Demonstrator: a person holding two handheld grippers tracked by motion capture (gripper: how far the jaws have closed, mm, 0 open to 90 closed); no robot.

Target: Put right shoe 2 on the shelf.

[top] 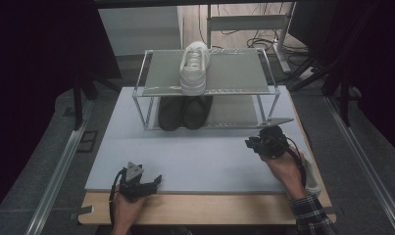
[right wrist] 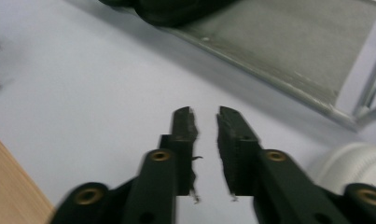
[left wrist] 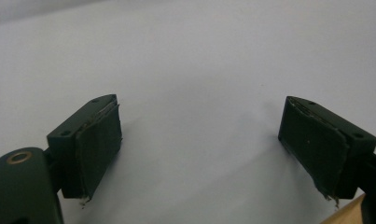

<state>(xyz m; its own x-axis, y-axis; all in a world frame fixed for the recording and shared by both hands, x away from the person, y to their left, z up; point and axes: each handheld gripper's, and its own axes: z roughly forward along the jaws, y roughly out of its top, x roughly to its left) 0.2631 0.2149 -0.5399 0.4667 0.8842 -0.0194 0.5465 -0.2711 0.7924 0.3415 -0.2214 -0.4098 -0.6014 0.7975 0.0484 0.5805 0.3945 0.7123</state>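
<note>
The left gripper (top: 153, 182) rests on the white mat (top: 195, 156) near its front edge, jaws wide apart and empty. The white shoe (top: 195, 68) stands on the rack's (top: 263, 88) top shelf, above the black shoes (top: 183, 111). The right gripper (top: 250, 143) hovers over the mat near the rack's right front leg, jaws nearly closed, holding nothing.

high view looks down; both gripper views skim the shared white mat (top: 209, 156) closely.

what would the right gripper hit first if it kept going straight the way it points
Probably nothing soon: the right gripper aims over bare white board, passing in front of the metal-framed shoe rack toward the left gripper, though depth is unclear.
</note>
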